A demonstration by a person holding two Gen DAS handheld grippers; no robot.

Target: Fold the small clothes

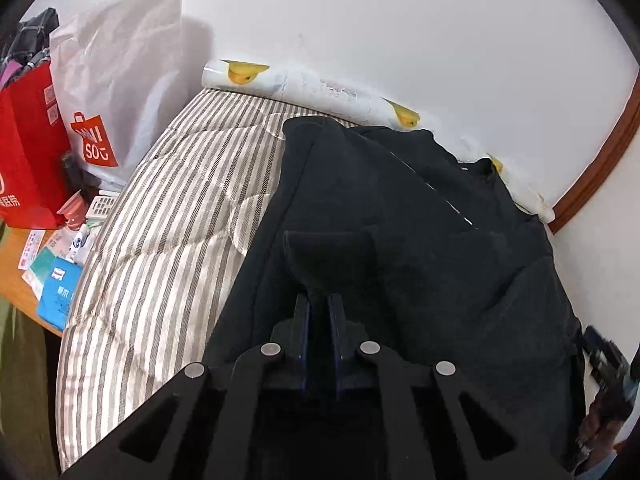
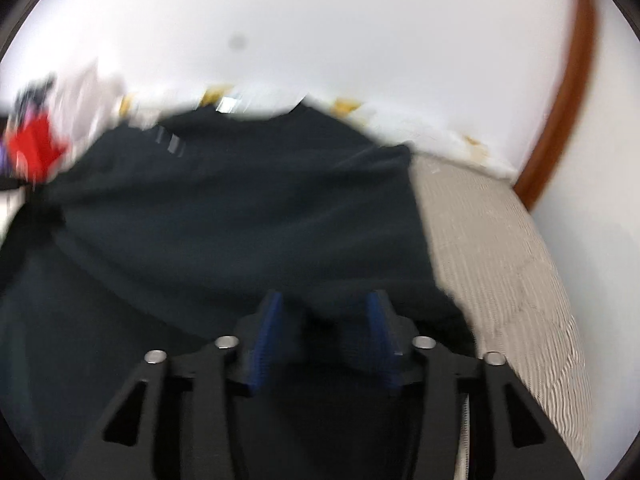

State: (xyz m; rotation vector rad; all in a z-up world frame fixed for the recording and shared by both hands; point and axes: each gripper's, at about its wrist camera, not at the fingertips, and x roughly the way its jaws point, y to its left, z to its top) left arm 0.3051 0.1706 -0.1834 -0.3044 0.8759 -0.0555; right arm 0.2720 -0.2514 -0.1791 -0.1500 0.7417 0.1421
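A dark navy garment (image 1: pixel 400 216) lies spread on a striped quilt (image 1: pixel 168 216). My left gripper (image 1: pixel 319 300) is shut on a pinched fold of the garment's near edge, and the cloth stands up in front of the fingertips. In the blurred right wrist view the same garment (image 2: pixel 224 216) fills the middle. My right gripper (image 2: pixel 324 308) is open, its blue pads (image 2: pixel 268 328) apart over the garment's near right edge, with cloth lying between them.
A white shopping bag (image 1: pixel 120 80) and a red bag (image 1: pixel 28 152) stand at the left with small items on a wooden surface (image 1: pixel 16 272). A rolled white sheet with yellow prints (image 1: pixel 304 88) lies along the wall. A brown door frame (image 2: pixel 560 112) is at the right.
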